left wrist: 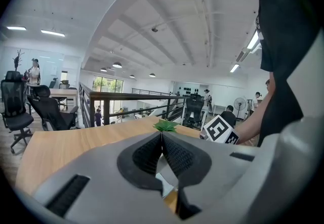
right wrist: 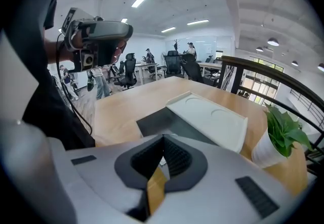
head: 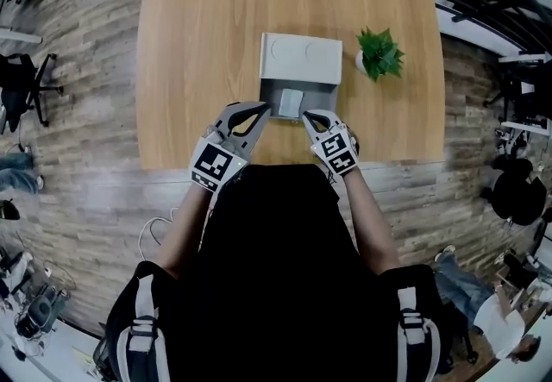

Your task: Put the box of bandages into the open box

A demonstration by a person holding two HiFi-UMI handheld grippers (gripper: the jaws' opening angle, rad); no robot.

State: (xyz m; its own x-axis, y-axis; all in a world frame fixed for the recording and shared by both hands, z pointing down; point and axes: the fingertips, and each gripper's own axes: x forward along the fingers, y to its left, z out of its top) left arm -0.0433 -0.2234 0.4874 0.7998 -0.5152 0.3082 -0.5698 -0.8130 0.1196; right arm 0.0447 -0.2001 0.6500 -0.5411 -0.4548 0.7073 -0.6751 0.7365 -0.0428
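Both grippers sit at the table's near edge; the left gripper has its jaws closed on nothing; the right gripper likewise, tips meeting, empty; between them the bandage box lies inside the open box; beyond, its white lid is folded back; a plant stands beside it.

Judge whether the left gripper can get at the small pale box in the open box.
Probably yes. The left gripper sits at the near edge of the open box, the small pale box lies uncovered ahead, and the lid is folded away. Its jaws are together.
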